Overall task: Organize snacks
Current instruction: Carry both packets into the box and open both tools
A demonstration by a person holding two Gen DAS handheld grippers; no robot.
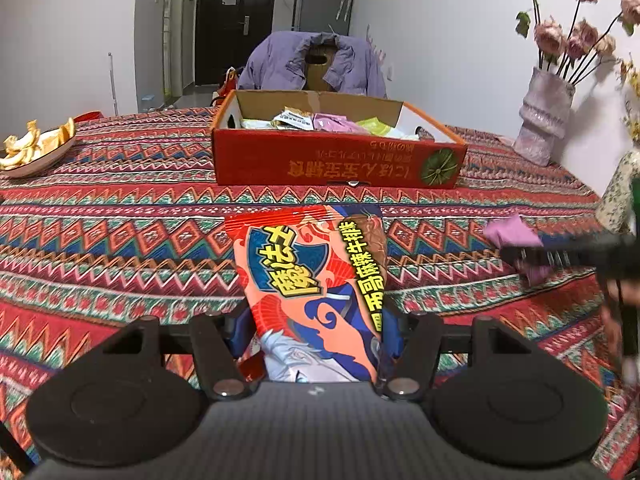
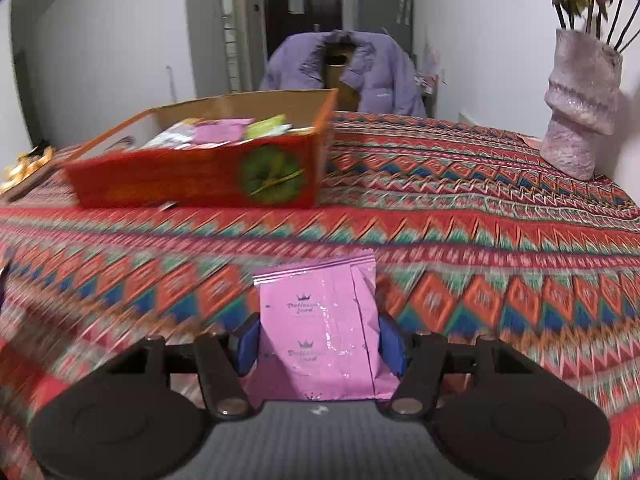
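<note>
My left gripper is shut on a red and orange snack packet with blue and yellow print, held above the patterned tablecloth. Beyond it stands a red cardboard box holding several small packets. In the right wrist view my right gripper is shut on a pink foil packet, its blue pads against both sides. The box lies ahead and to the left there. From the left wrist view, the right gripper's black fingers and the pink packet show at the right edge, blurred.
A plate of orange peels sits at the far left of the table. A pale purple vase with dried flowers stands at the back right by the wall. A chair draped with a purple jacket is behind the box.
</note>
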